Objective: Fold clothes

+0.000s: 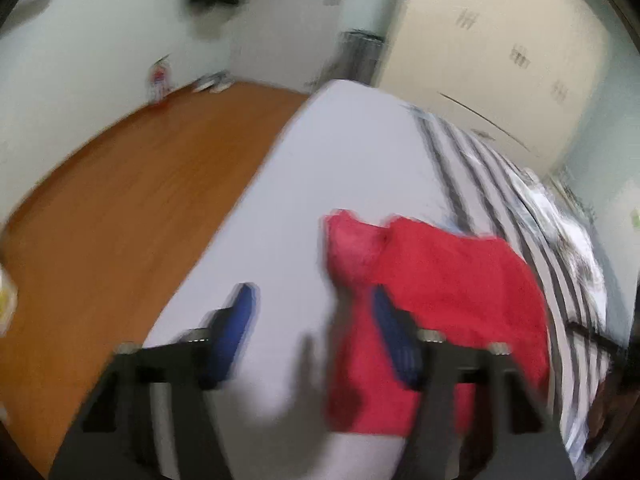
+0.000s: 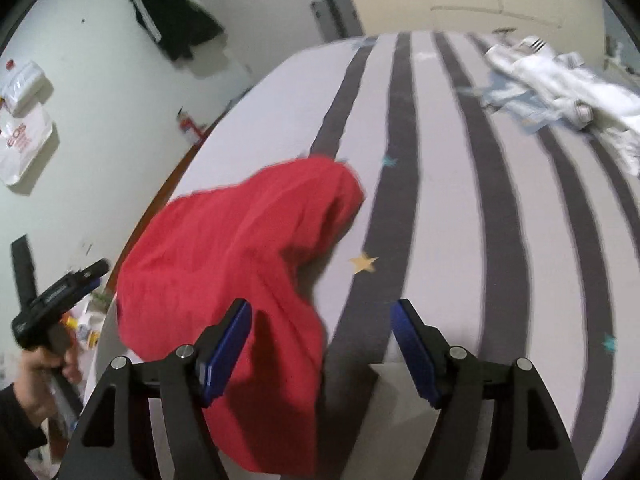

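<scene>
The red garment (image 2: 240,248) lay crumpled near the bed's (image 2: 460,200) left edge. The right gripper (image 2: 320,320) stood wide, holding nothing; the left gripper (image 1: 312,312) was partly open and empty, one finger over the cloth. A hasty pinch could bunch several layers or drag the garment off the edge. Red lettering on a wall bag (image 2: 22,144) was unreadable.

The left tongs (image 1: 316,320) are showing black angular arms, blue ribbed pads (image 1: 236,320) and round silver screw heads on the joints; blur is softening their edges. The right tongs (image 2: 320,344) are showing the same build: black arms, blue pads (image 2: 228,344), silver screws. The person's left hand (image 2: 44,364) is wearing a dark sleeve (image 2: 16,420) and gripping a black pistol-shaped handle (image 2: 52,304).
</scene>
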A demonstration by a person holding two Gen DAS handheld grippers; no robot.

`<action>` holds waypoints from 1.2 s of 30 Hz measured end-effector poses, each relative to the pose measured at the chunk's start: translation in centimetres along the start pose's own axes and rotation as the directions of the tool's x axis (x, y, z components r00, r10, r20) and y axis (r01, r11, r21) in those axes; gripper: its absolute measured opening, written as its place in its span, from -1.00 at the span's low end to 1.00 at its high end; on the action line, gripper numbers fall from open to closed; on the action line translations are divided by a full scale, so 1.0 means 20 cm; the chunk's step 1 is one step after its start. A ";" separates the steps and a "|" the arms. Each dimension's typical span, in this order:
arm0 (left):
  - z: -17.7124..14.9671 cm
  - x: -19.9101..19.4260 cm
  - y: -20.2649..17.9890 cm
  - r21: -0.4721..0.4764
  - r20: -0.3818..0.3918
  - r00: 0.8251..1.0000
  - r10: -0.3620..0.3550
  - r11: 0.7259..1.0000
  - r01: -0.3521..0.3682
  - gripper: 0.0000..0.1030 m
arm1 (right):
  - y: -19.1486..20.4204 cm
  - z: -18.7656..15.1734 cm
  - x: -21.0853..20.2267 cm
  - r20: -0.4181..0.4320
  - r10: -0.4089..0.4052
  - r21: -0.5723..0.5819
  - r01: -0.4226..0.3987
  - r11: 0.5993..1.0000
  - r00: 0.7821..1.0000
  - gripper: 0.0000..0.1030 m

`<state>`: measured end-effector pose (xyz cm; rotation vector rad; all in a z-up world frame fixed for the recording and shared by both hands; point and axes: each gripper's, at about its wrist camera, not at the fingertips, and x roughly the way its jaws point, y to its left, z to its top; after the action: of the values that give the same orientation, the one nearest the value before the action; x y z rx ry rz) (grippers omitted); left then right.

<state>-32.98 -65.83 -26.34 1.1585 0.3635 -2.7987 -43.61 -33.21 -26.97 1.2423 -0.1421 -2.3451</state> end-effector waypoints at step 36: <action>0.05 0.49 -0.20 0.079 -0.085 0.995 -0.044 0.996 0.051 -0.93 | 0.02 0.09 0.47 0.051 0.012 -0.020 -0.011 1.000 0.999 -0.55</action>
<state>-41.36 -62.08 -31.92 1.3030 0.2897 -2.8368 -49.40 -38.06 -32.80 1.1699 -0.1424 -2.3636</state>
